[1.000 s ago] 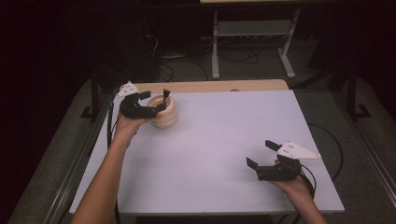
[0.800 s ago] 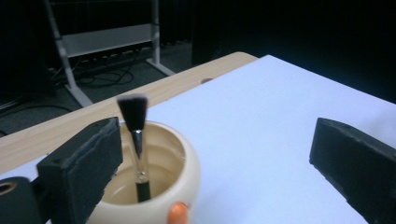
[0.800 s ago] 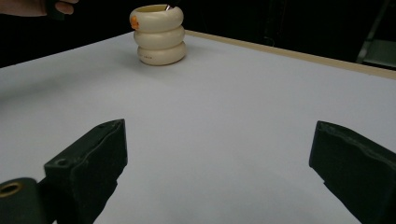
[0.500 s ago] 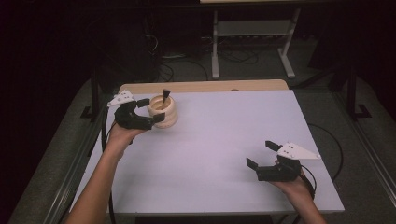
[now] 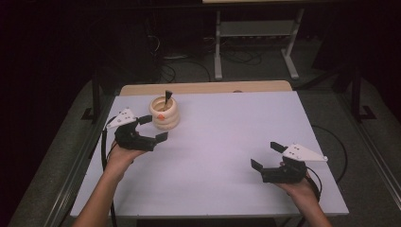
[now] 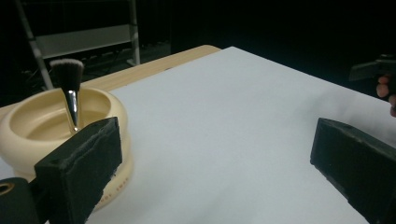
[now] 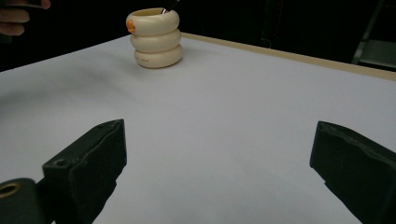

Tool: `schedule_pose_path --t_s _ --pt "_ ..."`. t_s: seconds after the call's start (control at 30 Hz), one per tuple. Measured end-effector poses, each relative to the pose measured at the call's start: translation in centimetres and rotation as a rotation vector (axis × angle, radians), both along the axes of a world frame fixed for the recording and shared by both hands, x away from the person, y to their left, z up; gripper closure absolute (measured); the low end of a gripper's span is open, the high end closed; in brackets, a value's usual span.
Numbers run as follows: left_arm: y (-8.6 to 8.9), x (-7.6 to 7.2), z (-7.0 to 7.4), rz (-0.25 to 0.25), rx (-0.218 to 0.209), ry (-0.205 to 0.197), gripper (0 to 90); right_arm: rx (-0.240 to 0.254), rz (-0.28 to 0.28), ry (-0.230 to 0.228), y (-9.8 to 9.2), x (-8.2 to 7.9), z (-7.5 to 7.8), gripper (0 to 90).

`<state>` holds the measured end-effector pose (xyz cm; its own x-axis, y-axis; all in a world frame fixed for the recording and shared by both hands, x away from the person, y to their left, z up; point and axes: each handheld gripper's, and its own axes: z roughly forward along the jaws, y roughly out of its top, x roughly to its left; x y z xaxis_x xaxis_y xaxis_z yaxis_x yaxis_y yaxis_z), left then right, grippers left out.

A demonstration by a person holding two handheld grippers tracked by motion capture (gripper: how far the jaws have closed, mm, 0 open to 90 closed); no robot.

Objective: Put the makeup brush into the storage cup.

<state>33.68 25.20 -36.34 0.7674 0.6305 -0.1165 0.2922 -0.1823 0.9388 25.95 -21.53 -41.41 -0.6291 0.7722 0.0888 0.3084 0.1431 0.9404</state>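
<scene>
One cream ribbed holder (image 5: 164, 113), one makeup brush (image 5: 167, 98) standing in it bristles up, two grippers, one white table (image 5: 227, 142).

Holder sits at the table's far left, near the wooden back edge.

Left gripper (image 5: 152, 128): held low over the table just beside the holder on its near-left side, jaws spread wide, nothing between them. In the left gripper view one jaw overlaps the holder's wall; contact cannot be told.

Right gripper (image 5: 265, 156): near the table's front right, well apart from the holder, jaws wide apart, empty.

Versus 1.0 s ago: left gripper has drawn back from over the holder toward the person; right gripper unchanged.
</scene>
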Motion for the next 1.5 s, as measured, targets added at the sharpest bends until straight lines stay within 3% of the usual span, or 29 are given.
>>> schedule_pose_path --t_s 0.23,0.5,0.9,1.5 --pt "-0.1 -1.6 -1.0 -0.001 -0.039 0.006 1.9 0.005 -0.002 0.002 -0.1 0.0 0.0 2.8" --pt "0.0 -3.0 -2.0 0.002 -0.017 -0.007 1.9 0.002 -0.003 0.000 -0.1 0.0 0.0 2.8" --pt "0.3 -5.2 -2.8 -0.014 -0.042 -0.030 1.9 0.000 0.001 0.003 -0.2 0.0 -0.1 2.9" --pt "1.2 -7.1 -4.6 -0.026 -0.006 -0.019 1.9 0.007 0.012 0.001 -0.2 0.1 -0.3 2.9"
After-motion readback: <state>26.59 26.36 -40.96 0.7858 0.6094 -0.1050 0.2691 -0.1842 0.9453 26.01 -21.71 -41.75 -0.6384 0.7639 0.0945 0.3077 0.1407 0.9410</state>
